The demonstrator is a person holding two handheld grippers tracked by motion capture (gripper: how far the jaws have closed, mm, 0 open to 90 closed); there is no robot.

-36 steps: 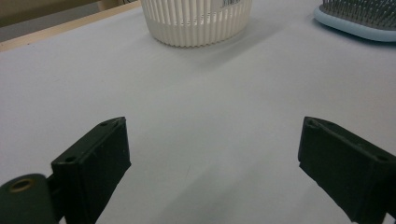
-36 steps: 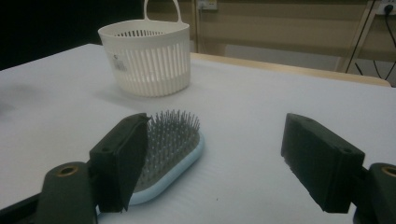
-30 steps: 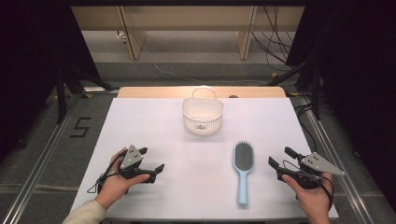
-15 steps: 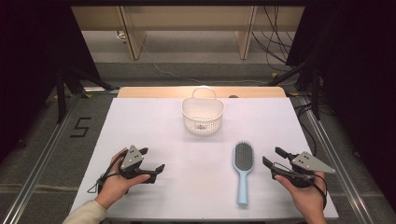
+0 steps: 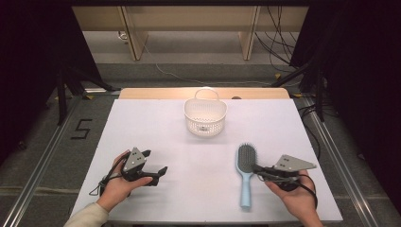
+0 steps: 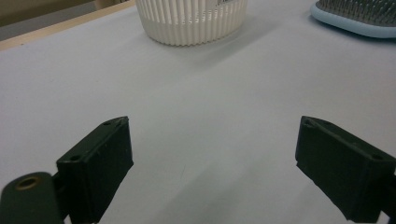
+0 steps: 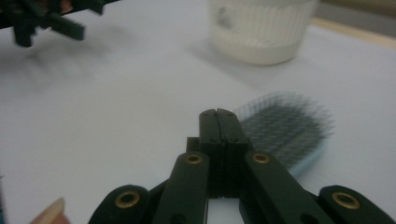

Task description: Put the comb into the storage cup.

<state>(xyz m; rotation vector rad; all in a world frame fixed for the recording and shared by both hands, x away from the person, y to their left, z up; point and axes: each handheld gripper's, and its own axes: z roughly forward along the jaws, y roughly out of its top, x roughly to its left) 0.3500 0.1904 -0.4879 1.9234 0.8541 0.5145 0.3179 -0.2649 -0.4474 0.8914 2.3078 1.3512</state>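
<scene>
Overhead, seen from the high view: white rectangular table top [image 5: 156, 127], with a white slatted plastic basket with a thin loop handle [image 5: 205, 115] as landmark, standing toward the far middle.

Nearer than the basket and a little to its right: pale blue plastic hairbrush with dark bristles [image 5: 245, 170], lying flat, bristles up, head toward the basket, handle toward the near edge. Brush and basket apart, bare table between.

Just right of the brush head: black two-jaw right gripper with a grey three-cornered top plate [image 5: 257, 168], held in the person's right hand [image 5: 295, 198], pointing left at the brush. Jaws pressed together, having just been closing, with nothing between them. In the right gripper view, closed tips [image 7: 217, 122] in front of the brush head [image 7: 285, 126]; whether touching it, cannot tell. Basket [image 7: 261, 28] blurred beyond, at upper right.

Well left of the brush, nearer than the basket and to its left: black two-jaw left gripper with a grey top plate [image 5: 156, 163], held in the left hand [image 5: 120, 182], low over the table. Jaws spread wide, holding nothing. In the left gripper view, two black pads [image 6: 95, 163] far apart at the bottom, bare table between, basket [image 6: 191, 21] ahead, edge of the brush head [image 6: 355, 16] at upper right.
</scene>
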